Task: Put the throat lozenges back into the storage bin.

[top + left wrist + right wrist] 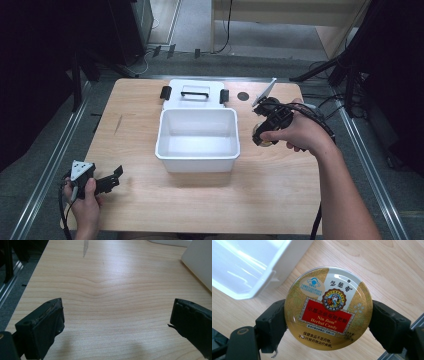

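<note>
Right gripper (328, 322) pinches a round candy tin (328, 307) by its rim, one jaw on each side, lid facing the camera, held above the table (280, 200) just right of the white bin (197, 150). From the high view the right gripper (263, 131) hangs off the bin's right wall, tin under the hand. Left gripper (114, 176) sits well off the bin's near-left corner, jaws spread wide with nothing between them. The bin is open and bare inside; its lid (195, 93) lies touching the bin's far side. Judgement: tin is likely light, stiff metal with a glossy, slippery lid (rim curves, so the pads have little purchase). Best hold is squarely across the widest part, as now; off-centre it could squirt out.
</note>
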`<action>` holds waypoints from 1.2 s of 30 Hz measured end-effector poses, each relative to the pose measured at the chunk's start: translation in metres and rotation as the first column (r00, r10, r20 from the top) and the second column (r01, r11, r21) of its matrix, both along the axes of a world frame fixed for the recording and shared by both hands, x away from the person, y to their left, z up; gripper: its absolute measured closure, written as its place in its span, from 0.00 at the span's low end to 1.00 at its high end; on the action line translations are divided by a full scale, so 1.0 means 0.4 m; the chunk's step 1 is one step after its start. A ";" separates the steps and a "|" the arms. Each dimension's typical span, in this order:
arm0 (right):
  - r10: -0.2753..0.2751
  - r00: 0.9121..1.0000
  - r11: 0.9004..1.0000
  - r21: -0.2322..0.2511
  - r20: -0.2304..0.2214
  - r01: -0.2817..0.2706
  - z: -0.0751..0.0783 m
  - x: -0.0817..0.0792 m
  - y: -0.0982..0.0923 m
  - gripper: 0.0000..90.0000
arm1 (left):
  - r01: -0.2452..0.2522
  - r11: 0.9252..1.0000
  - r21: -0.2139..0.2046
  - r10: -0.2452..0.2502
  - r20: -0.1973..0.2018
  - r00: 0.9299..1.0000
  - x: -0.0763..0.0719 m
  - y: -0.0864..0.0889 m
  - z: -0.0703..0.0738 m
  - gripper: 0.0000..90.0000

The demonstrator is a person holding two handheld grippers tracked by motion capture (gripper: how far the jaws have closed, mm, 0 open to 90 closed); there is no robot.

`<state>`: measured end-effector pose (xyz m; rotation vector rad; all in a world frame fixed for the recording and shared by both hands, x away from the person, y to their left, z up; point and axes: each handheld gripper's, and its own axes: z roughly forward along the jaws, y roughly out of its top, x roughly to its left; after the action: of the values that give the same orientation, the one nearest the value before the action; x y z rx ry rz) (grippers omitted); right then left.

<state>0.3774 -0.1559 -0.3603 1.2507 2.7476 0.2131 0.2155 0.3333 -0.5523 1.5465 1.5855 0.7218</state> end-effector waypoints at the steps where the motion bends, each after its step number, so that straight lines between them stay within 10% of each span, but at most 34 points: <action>1: -0.002 1.000 1.000 -0.001 0.000 0.002 0.003 0.000 0.005 0.23 | 0.000 1.000 -0.001 0.000 0.001 1.000 0.000 0.000 0.000 0.00; 36: 0.110 0.994 0.994 -0.015 0.009 -0.110 0.028 0.016 0.187 0.23 | 0.003 1.000 -0.004 -0.003 0.007 1.000 -0.001 0.000 0.001 0.00</action>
<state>0.3836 -0.0811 -0.3493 1.0931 2.8073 0.2084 0.2151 0.3333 -0.5521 1.5408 1.5783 0.7213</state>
